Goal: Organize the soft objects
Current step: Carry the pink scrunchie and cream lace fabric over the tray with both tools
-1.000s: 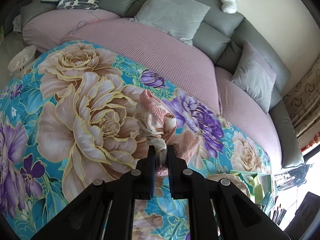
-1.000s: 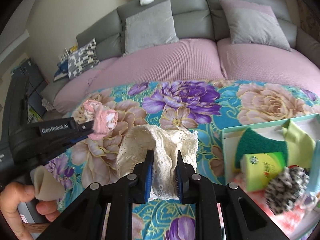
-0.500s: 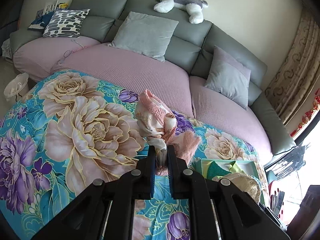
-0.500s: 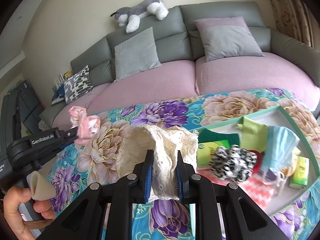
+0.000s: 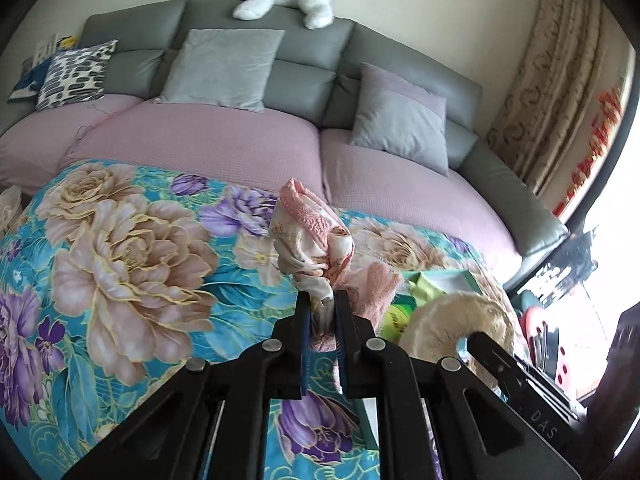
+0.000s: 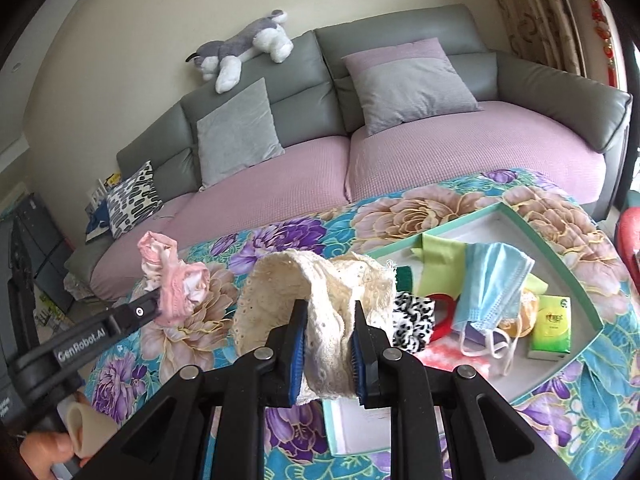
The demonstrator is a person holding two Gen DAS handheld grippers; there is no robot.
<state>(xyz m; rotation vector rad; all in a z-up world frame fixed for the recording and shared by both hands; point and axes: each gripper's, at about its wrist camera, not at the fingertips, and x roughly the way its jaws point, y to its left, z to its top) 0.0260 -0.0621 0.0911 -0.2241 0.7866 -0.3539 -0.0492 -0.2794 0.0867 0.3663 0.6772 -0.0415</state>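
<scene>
Cream lace cloth [image 6: 316, 300] in the right gripper [image 6: 326, 344] and pink bundle [image 5: 312, 236] clamped in the left gripper [image 5: 322, 312] have swung from the floral cover [image 5: 120, 240] to the teal tray [image 6: 576, 280]; deposit likely next.

Matt black plastic right claw [image 6: 327, 330] grips cream eyelet lace cloth [image 6: 320, 292]; sofa backrest [image 6: 304, 68] smooth grey leather.

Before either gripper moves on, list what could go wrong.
1. The left gripper pinches only the lower end of the pink scrunchie; most of it stands free above and might slip out.
2. The cream lace cloth in the right gripper hangs loose over the teal tray and could drag the blue face mask or zebra scrunchie.
</scene>
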